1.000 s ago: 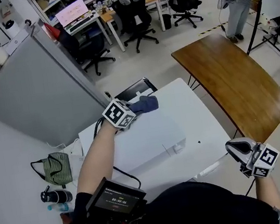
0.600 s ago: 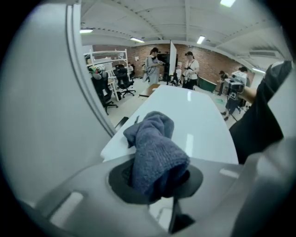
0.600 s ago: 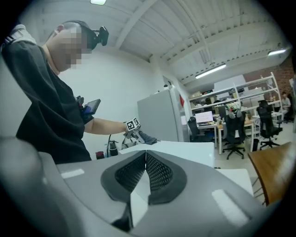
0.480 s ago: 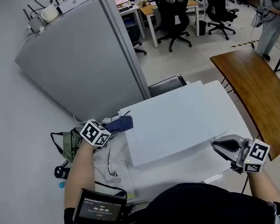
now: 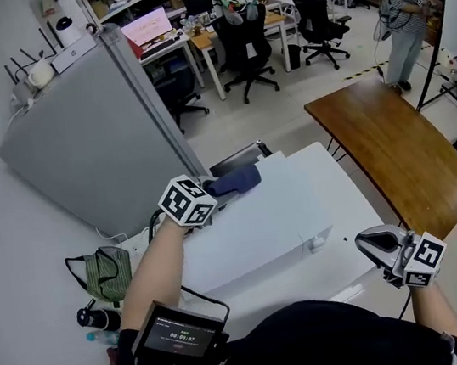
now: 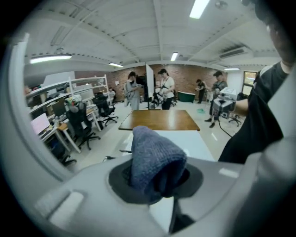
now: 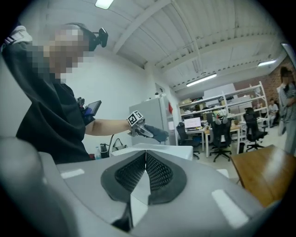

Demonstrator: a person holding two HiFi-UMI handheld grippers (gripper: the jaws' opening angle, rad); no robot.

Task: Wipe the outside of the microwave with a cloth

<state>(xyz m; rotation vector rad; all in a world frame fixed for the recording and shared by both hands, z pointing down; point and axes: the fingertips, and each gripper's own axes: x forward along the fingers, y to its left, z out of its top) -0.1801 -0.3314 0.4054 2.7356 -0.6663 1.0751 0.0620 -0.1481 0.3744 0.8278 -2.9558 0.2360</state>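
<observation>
The white microwave (image 5: 261,224) stands on a white table (image 5: 334,195) in the head view. My left gripper (image 5: 217,194) is shut on a dark blue cloth (image 5: 234,181) and holds it at the microwave's far left top corner. The left gripper view shows the cloth (image 6: 154,159) bunched between the jaws. My right gripper (image 5: 369,243) hangs near the table's front right edge, away from the microwave; its jaws are shut with nothing between them. From the right gripper view the microwave (image 7: 157,149) and the left gripper (image 7: 150,133) with the cloth (image 7: 158,133) are seen across the table.
A tall grey fridge (image 5: 93,139) stands behind the microwave at the left. A brown wooden table (image 5: 387,152) lies to the right. A striped bag (image 5: 101,273) and bottles (image 5: 95,319) sit at the left. Office chairs (image 5: 244,33) and a standing person (image 5: 403,8) are farther back.
My left gripper has carried the cloth from the microwave's left side back up to its far top corner. My head view has swung. The right gripper stays low at the right.
</observation>
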